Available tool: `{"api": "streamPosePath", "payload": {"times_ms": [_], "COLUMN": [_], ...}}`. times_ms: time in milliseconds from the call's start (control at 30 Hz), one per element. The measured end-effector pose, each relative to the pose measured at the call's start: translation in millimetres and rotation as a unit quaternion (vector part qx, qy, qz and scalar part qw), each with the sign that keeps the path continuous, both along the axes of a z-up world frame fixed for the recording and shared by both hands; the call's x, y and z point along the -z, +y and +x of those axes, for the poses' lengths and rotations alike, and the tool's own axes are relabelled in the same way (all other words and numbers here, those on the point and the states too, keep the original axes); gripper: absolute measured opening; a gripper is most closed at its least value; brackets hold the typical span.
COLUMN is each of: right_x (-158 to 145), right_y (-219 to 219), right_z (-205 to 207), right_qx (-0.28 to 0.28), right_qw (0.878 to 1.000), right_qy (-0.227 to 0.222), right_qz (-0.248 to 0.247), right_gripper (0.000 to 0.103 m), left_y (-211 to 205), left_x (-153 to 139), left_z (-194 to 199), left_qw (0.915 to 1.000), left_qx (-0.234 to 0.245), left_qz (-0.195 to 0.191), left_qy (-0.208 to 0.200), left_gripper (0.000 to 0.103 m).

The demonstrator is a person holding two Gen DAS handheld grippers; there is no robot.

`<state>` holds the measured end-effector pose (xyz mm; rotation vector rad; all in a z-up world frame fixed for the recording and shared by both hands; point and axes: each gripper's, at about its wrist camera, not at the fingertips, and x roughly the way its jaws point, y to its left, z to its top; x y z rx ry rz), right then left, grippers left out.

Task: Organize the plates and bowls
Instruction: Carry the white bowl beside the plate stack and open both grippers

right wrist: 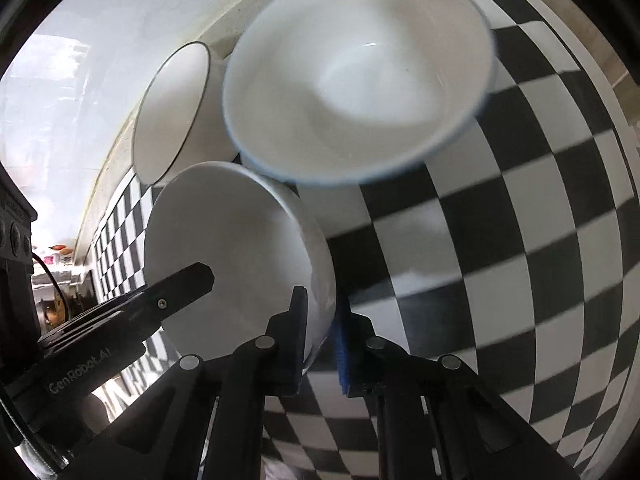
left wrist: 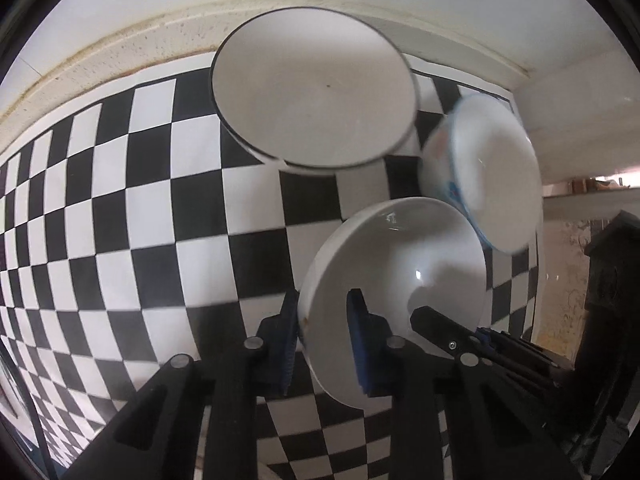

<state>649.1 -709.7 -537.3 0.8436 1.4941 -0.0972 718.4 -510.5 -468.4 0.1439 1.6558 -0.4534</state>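
Note:
A plain white bowl [left wrist: 396, 272] stands tilted on the checkered cloth. My left gripper [left wrist: 324, 300] is shut on its left rim, one blue pad inside and one outside. The same bowl [right wrist: 232, 240] shows in the right wrist view, where my right gripper [right wrist: 322, 304] is shut on the opposite rim. Each gripper's black finger reaches into the other's view at the bowl's far side. Behind it stand a black-rimmed white bowl [left wrist: 312, 88] [right wrist: 172, 112] and a blue-rimmed patterned bowl [left wrist: 492, 172] [right wrist: 360, 72], the latter touching the held bowl's rim.
A black-and-white checkered cloth [left wrist: 120, 208] [right wrist: 520, 240] covers the counter. A cream ledge and white wall [left wrist: 140, 36] run behind the bowls. The counter's edge and a dark object [left wrist: 608, 272] lie at the right in the left wrist view.

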Motion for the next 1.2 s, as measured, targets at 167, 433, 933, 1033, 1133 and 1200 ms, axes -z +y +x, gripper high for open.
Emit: {"api": "streamPosePath", "payload": {"times_ms": [167, 433, 933, 1033, 1133, 1200], "right_x": [-26.7, -52.0, -13.8, -9.3, -9.5, -8.4], "right_y": [5.3, 8.0, 44.1, 45.7, 45.3, 43.4], "right_z": [-28.9, -99.8, -169.5, -170.3, -169.4, -168.8], "right_qx": [-0.016, -0.026, -0.046, -0.047, -0.051, -0.050], "right_qw": [1.000, 1.000, 0.998, 0.997, 0.997, 0.997], "right_qy": [-0.006, 0.007, 0.053, 0.055, 0.056, 0.058], "right_qz": [-0.011, -0.014, -0.002, 0.002, 0.003, 0.008], "right_gripper": [0.014, 0.014, 0.014, 0.014, 0.013, 0.014], "left_y": [1.0, 2.3, -13.0, -18.5, -23.9, -25.1], "left_x": [-19.6, -33.4, 19.1, 21.9, 21.6, 21.6], "left_z": [-35.0, -107.7, -185.5, -190.1, -192.6, -190.4], "left_qw": [0.9999, 0.9988, 0.9927, 0.9924, 0.9927, 0.9928], "left_qx": [0.016, 0.038, 0.082, 0.085, 0.084, 0.081], "left_qz": [-0.003, -0.016, 0.038, 0.043, 0.044, 0.044], "left_qy": [0.001, 0.025, 0.080, 0.078, 0.075, 0.076], "left_gripper": [0.021, 0.021, 0.021, 0.021, 0.021, 0.021]}}
